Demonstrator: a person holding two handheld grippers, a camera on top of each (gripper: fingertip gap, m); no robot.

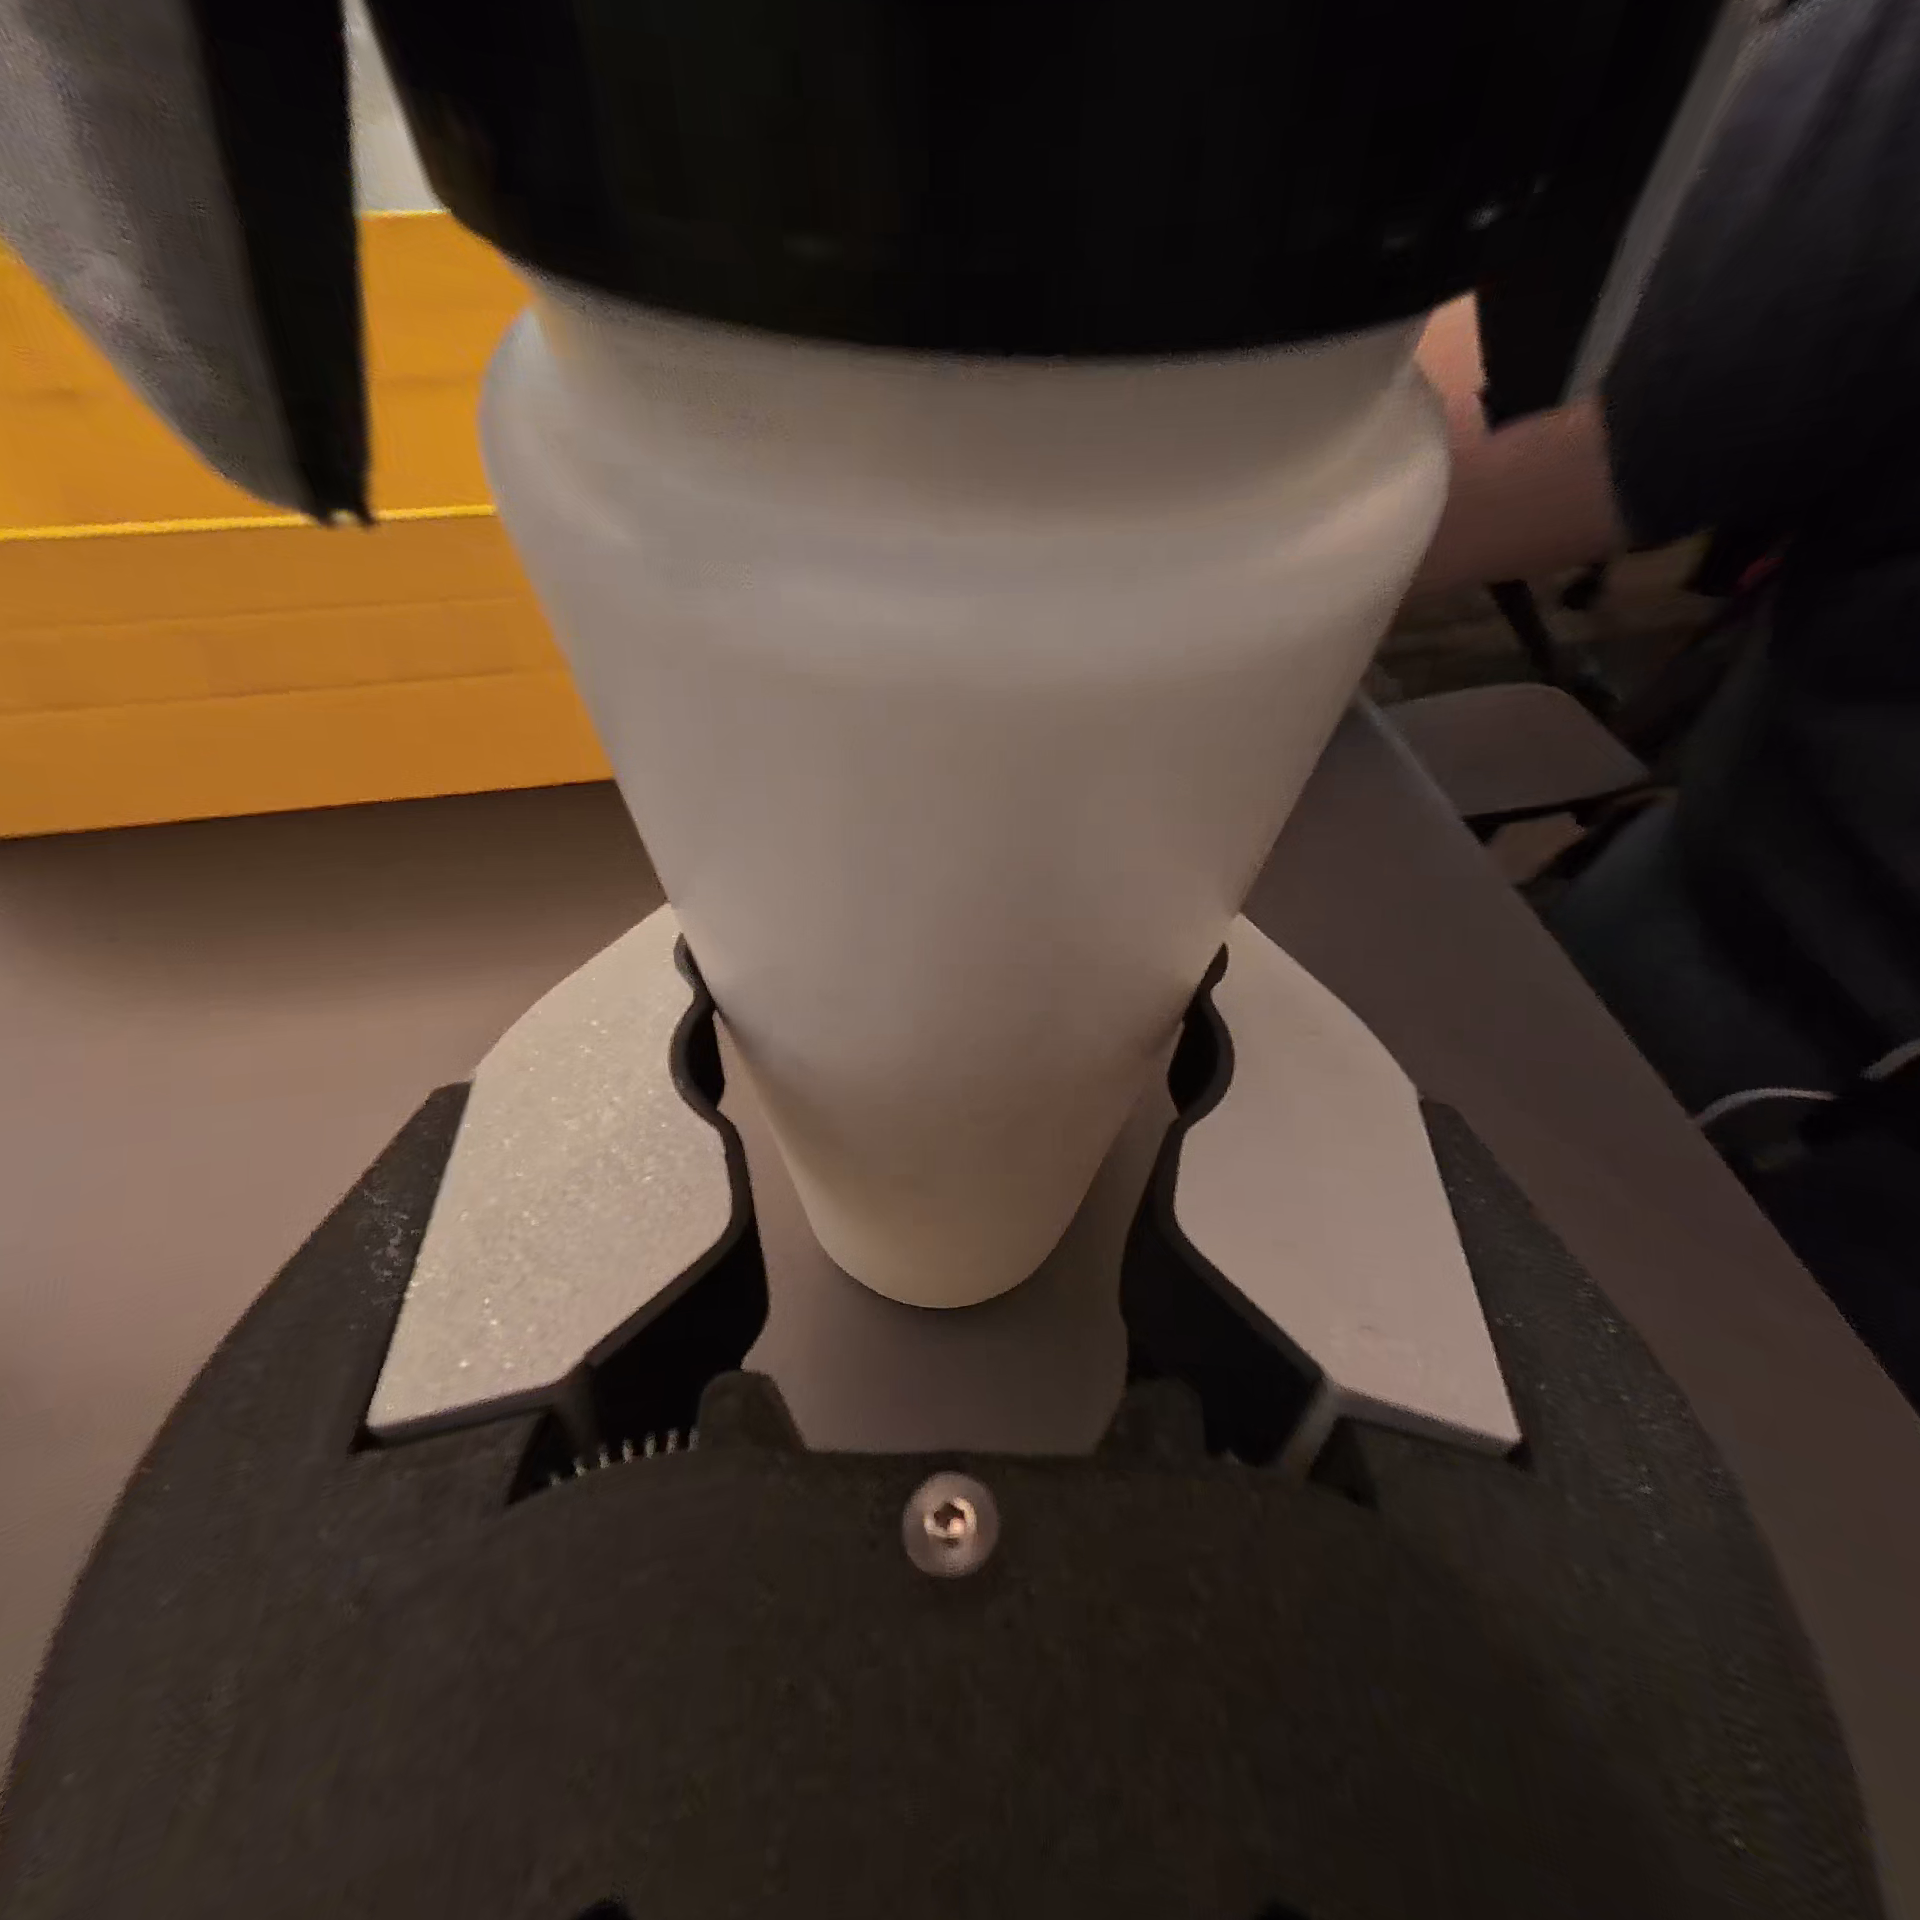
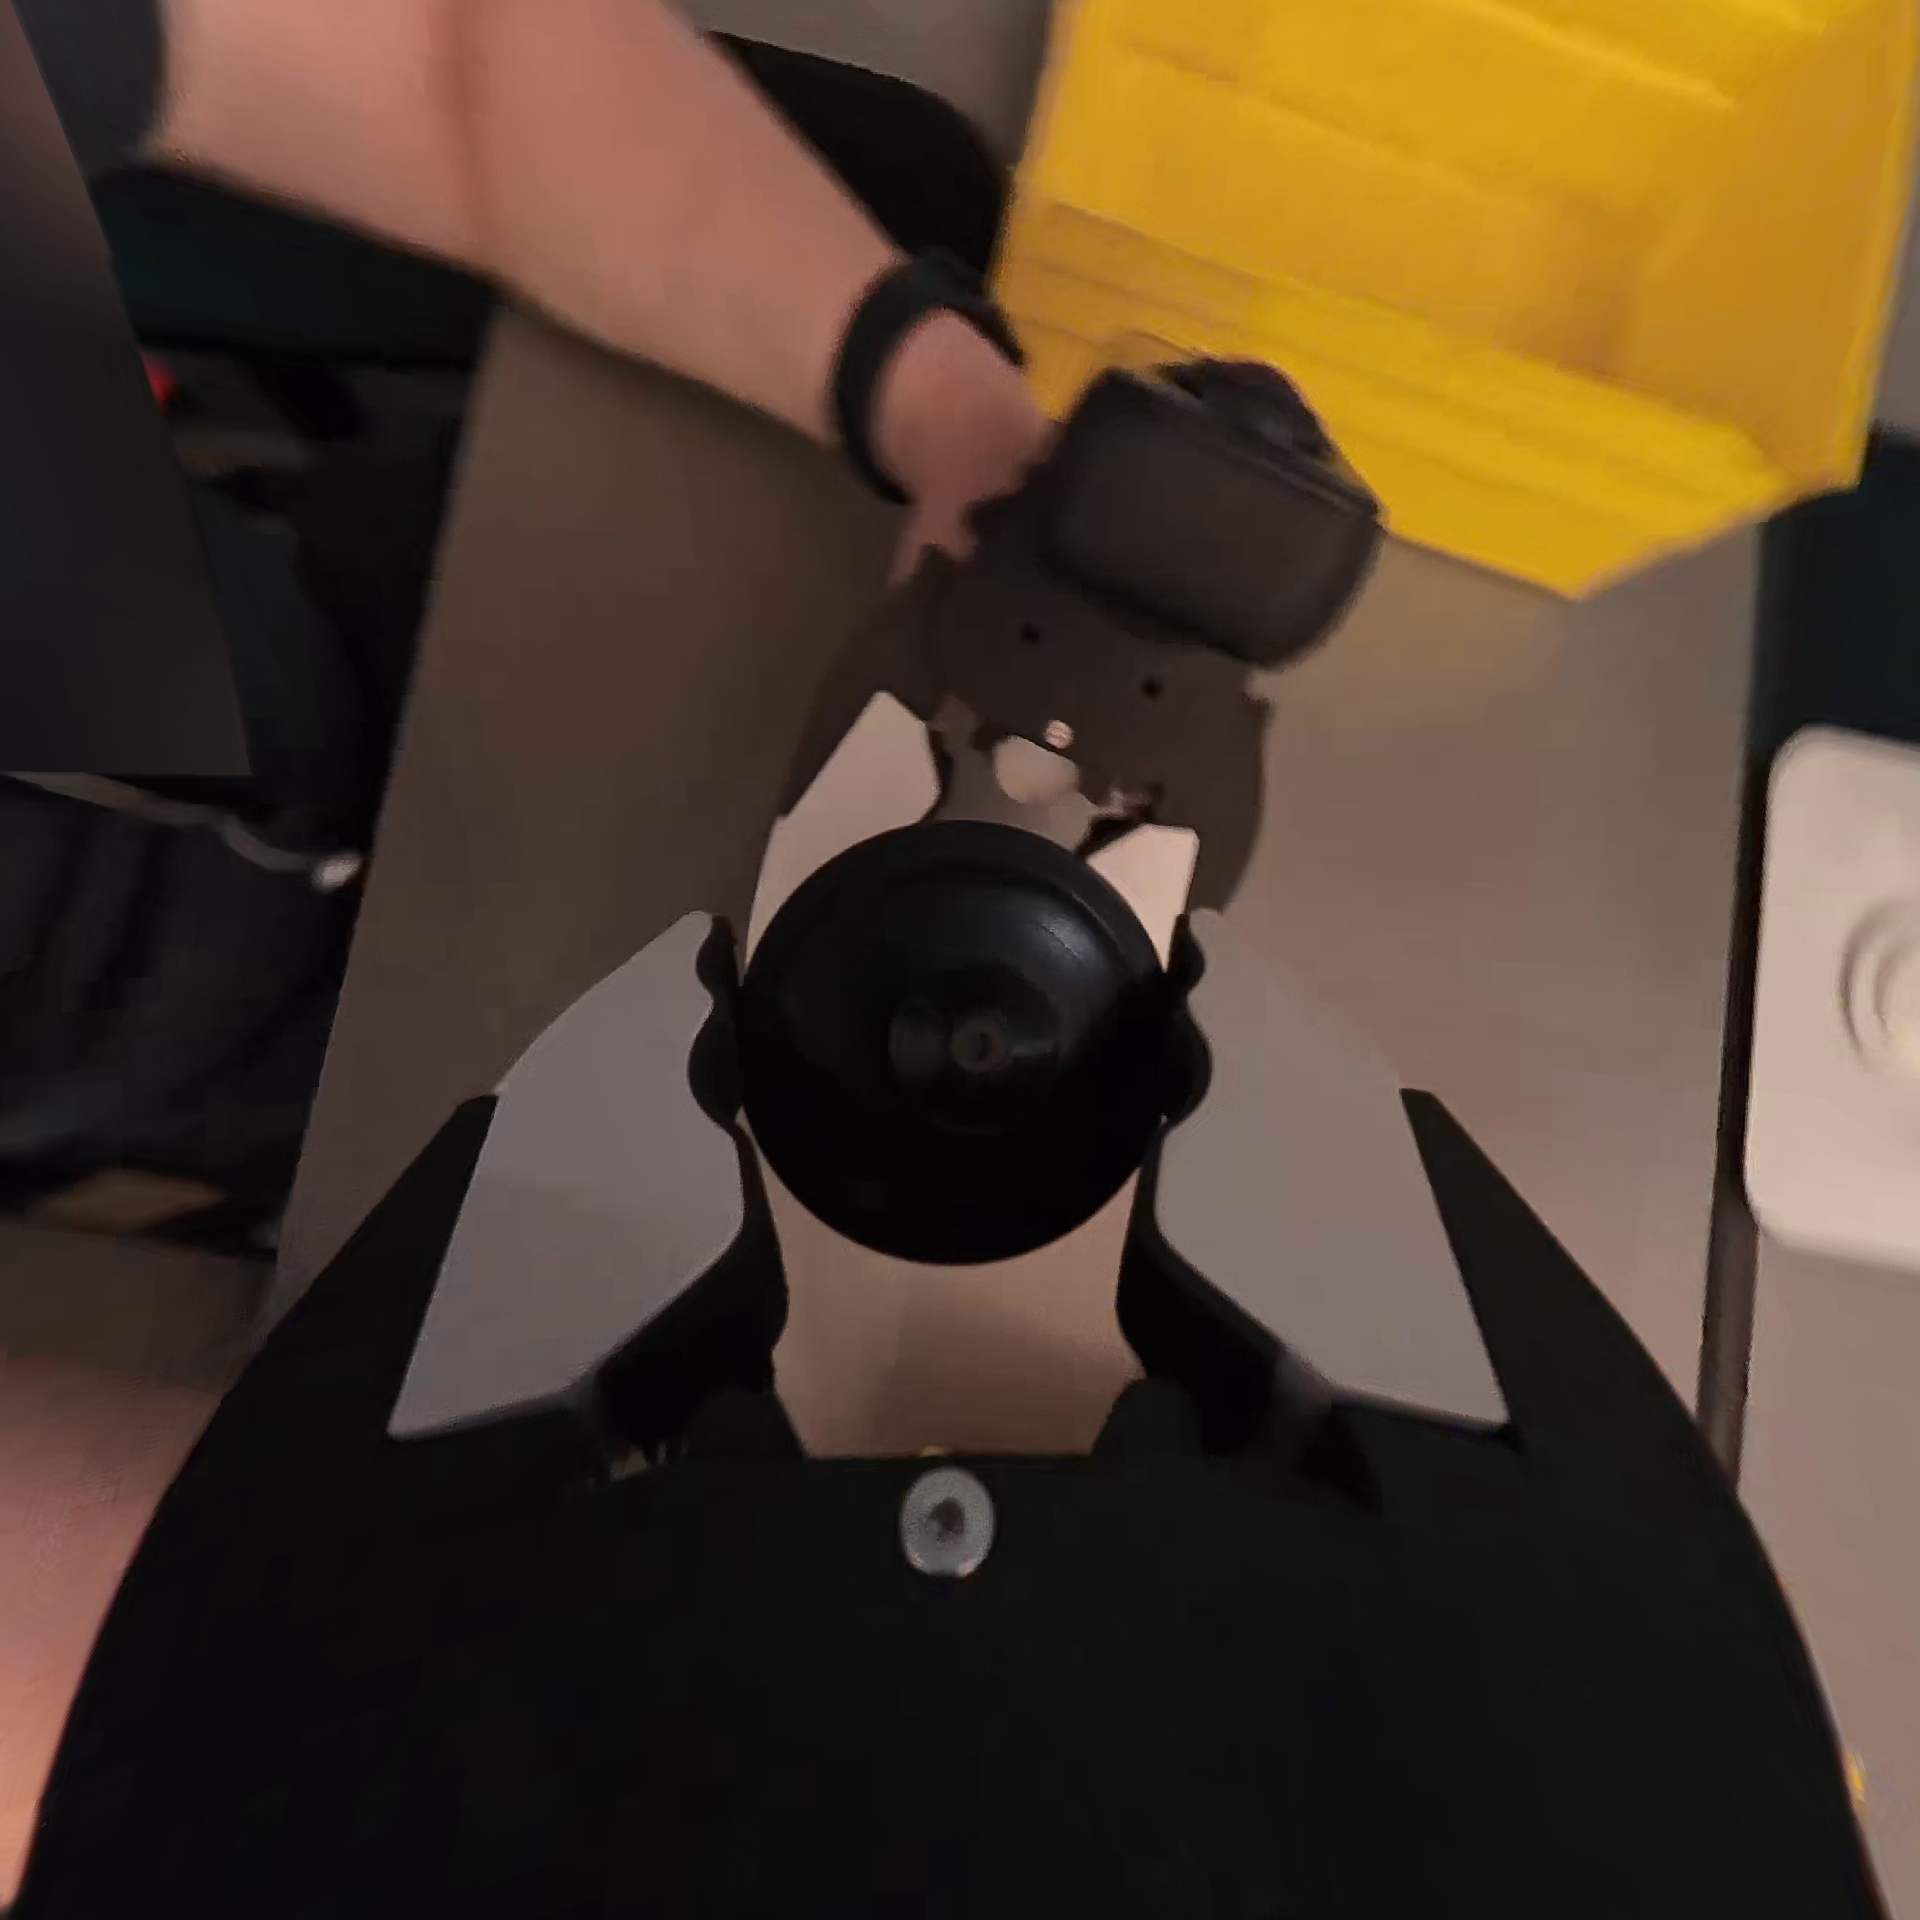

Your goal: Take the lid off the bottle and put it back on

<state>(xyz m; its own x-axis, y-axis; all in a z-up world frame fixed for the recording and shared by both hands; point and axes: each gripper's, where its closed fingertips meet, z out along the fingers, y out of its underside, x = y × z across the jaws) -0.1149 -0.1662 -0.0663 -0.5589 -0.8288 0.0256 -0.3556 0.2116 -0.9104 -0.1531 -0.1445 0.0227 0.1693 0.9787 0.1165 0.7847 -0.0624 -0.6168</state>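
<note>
The grey table [image 1: 260,1039] carries the whole scene, with a yellow bin [image 1: 239,644] at its far edge in the left wrist view and a person's dark sleeve off its right edge. The white bottle [image 1: 956,727] stands upright near that right edge, its long axis vertical, its foot on the tabletop.

The left gripper [image 1: 951,1049] comes at the bottle from the side, low down, with its jaws pinching the lower body between the two dark pads (both contoured pads sit against the white wall).

The right gripper [image 2: 951,1039] looks straight down the bottle's axis from above, and its jaws are closed on the rim of the black lid [image 2: 951,1039], one pad on each side. From below, that lid shows as a wide black band still seated on the bottle's shoulder with no gap visible, so it reads as not yet lifted clear, or just reseated (I cannot tell which).

The coming move is probably a twist about that vertical axis: the right gripper turns from the top while the left one holds the body against it.
</note>
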